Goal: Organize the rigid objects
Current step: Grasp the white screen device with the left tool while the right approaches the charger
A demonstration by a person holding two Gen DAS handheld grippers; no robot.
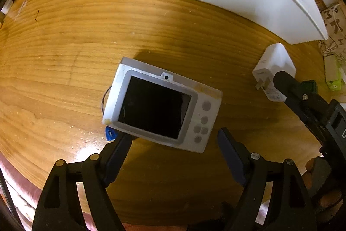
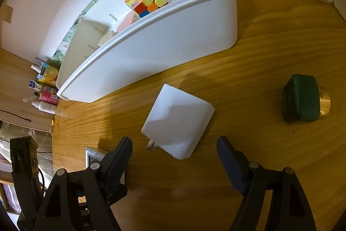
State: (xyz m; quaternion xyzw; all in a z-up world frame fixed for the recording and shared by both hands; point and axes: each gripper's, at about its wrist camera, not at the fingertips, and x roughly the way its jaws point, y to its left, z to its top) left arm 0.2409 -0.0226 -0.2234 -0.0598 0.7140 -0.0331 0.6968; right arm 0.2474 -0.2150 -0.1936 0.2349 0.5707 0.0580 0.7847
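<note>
A: The wooden table [image 1: 64, 40] is glossy, streaked with grain; behind it a pale wall and small cartons [image 2: 46, 79] on a ledge, their print too small to read.

B: Any writing?

A: Scrawled letters on paper at the edge, unreadable. The white bin [image 2: 151, 53] holds a colour cube [image 2: 146, 1].

B: The grippers?

A: The left gripper [image 1: 174, 141] hangs spread above the small white camera [image 1: 162, 105], grasping nothing. The right gripper [image 2: 174, 149] gapes over the white charger [image 2: 177, 120], empty; a green case [image 2: 301, 99] lies apart

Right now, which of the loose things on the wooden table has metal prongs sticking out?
The white square plug-in charger; the white camera and green case have none.
</note>
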